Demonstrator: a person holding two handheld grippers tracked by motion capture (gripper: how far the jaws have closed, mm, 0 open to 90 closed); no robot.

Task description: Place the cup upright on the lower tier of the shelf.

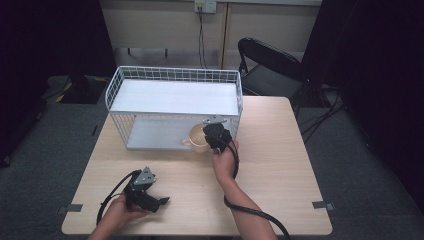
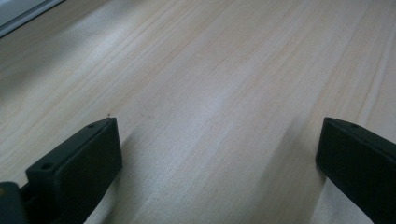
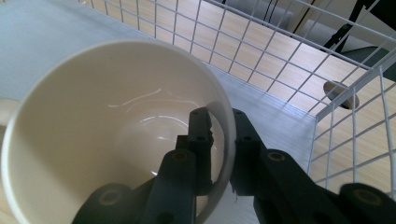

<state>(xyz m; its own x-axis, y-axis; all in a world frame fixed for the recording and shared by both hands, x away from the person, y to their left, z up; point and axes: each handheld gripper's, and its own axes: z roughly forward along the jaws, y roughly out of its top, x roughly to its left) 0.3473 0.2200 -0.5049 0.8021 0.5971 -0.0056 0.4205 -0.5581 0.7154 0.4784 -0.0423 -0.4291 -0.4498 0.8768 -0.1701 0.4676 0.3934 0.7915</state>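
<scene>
Down at the bottom left of the high view, the left gripper [image 1: 161, 201] sits low over the counter [image 1: 280, 165], held in the person's left hand [image 1: 117, 212] with its cable looping out to the left. Its own view tells the story: the fingers [image 2: 77, 165] are spread wide, one at the lower left of the frame and one at the lower right, with bare pale wood grain between them. Nothing in the grasp there.

Moving up to the centre of the high view, here's the action. The right hand [image 1: 225, 162] reaches forward, and the right gripper [image 1: 214, 142] is at the cream cup [image 1: 198, 137]. The right gripper view gives it close up: the fingers [image 3: 201, 135] are pinched narrow on the cup's rim, one inside the bowl, the other outside the wall. The cup fills the left and middle of that frame, mouth tipped toward the camera, its handle poking out at the left edge.

The cup is at the front opening of the white wire rack's [image 1: 175, 75] lower shelf, toward its right end; whether it rests on the shelf or is lifted, I cannot tell. White mesh crosses the upper right of the right gripper view.

Beyond the rack, at the upper right of the high view, a black chair [image 1: 267, 65] stands behind the counter.
</scene>
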